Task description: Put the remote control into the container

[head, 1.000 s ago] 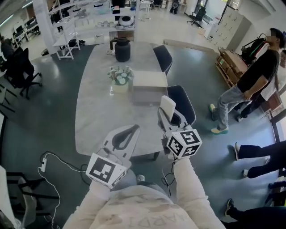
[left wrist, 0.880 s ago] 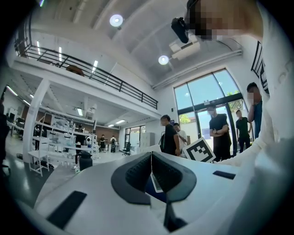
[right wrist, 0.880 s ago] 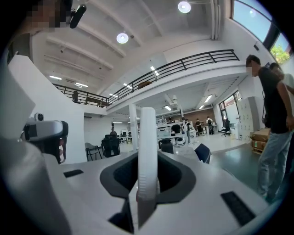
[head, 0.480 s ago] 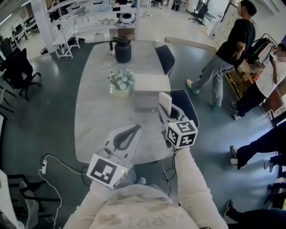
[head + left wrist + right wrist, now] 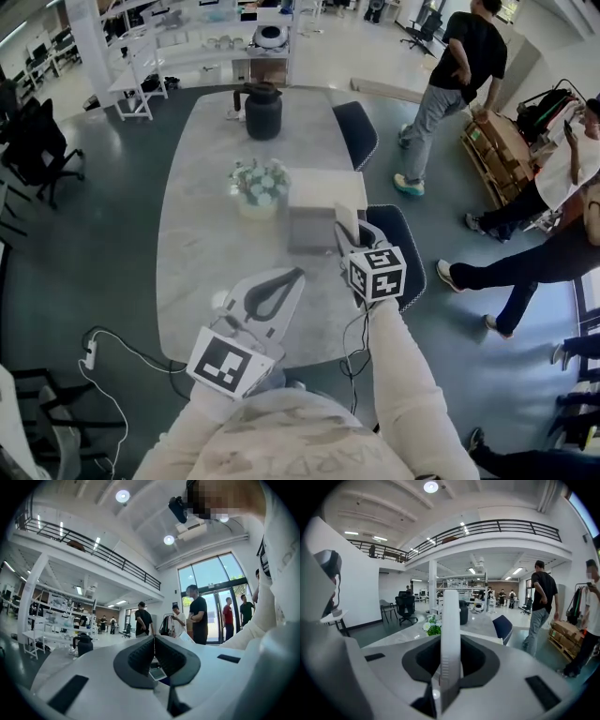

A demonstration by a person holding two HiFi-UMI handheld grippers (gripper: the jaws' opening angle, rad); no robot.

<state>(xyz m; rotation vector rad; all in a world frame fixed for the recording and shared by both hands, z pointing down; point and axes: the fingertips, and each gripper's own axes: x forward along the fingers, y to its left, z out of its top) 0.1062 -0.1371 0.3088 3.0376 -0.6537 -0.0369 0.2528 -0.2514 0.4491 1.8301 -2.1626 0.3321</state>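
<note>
My right gripper [image 5: 349,236] is shut on a white remote control [image 5: 347,223], which stands up between the pads just in front of the near right corner of the container [image 5: 323,192], a pale rectangular box on the grey table [image 5: 197,244]. In the right gripper view the remote control [image 5: 451,634] rises edge-on between the dark pads. My left gripper [image 5: 296,276] hovers over the table's near part, left of the right one; in the left gripper view its jaws [image 5: 153,639] meet at the tips with nothing between them.
A pot of flowers [image 5: 258,183] stands left of the box and a black jug [image 5: 263,111] at the table's far end. Two dark chairs [image 5: 356,131] [image 5: 405,246] line the right side. People [image 5: 450,75] stand at the right. A cable [image 5: 112,342] lies on the floor.
Both grippers have moved forward over the table; the right one has brought the remote control close to the box. A person at the right has walked further away.
</note>
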